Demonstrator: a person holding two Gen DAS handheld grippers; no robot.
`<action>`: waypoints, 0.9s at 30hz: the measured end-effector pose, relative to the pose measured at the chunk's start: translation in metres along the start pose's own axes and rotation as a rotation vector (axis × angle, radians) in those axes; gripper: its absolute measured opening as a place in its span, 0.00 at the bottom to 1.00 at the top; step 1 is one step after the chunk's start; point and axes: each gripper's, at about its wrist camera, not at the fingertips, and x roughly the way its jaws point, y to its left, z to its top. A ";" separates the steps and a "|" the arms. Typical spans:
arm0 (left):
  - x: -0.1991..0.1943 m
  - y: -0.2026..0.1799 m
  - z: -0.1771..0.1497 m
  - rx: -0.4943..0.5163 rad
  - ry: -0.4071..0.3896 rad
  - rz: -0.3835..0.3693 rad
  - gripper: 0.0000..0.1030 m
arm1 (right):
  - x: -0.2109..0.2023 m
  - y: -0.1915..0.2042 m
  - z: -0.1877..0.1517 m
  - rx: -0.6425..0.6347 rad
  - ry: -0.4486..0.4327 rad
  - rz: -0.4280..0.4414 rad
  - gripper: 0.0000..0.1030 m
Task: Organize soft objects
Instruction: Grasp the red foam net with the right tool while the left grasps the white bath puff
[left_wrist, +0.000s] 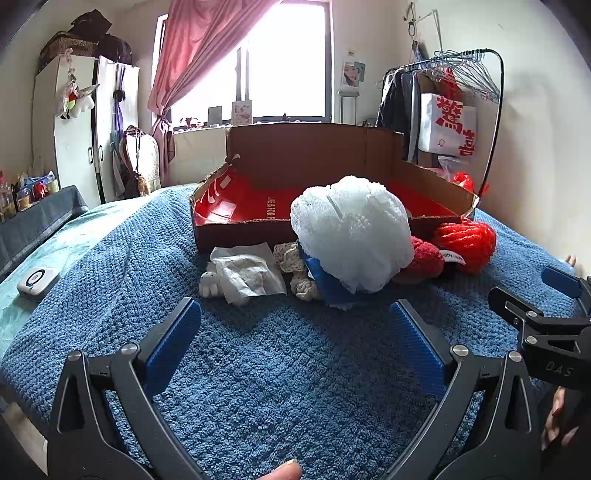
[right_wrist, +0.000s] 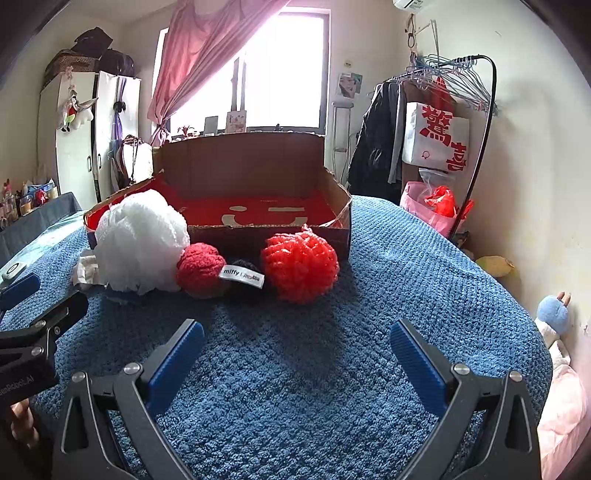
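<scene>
A row of soft things lies on the blue blanket (left_wrist: 258, 369) in front of an open cardboard box (left_wrist: 295, 155) with a red inside. From the left: a small white bunny toy (left_wrist: 210, 282), a crumpled white packet (left_wrist: 247, 273), a cream crochet piece (left_wrist: 295, 269), a big white mesh puff (left_wrist: 351, 232), a dark red yarn ball (right_wrist: 201, 269) with a "miffy" tag, and a bright red yarn ball (right_wrist: 299, 262). My left gripper (left_wrist: 295, 336) is open and empty, short of the puff. My right gripper (right_wrist: 297, 350) is open and empty, short of the bright red ball.
A white gadget (left_wrist: 37, 282) lies on the bed's left side. A clothes rack (right_wrist: 443, 110) with a white bag stands at the right wall. A wardrobe (left_wrist: 77, 122) stands at the left. A blue plush (right_wrist: 552, 314) lies by the right wall.
</scene>
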 end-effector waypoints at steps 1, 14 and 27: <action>0.000 0.001 0.003 -0.003 0.000 -0.003 1.00 | 0.001 -0.001 0.002 0.003 0.000 0.003 1.00; 0.013 -0.003 0.039 0.002 -0.007 -0.052 1.00 | 0.018 -0.008 0.041 0.001 -0.001 0.012 1.00; 0.051 -0.016 0.076 0.019 0.089 -0.136 1.00 | 0.076 -0.023 0.064 -0.009 0.184 0.035 1.00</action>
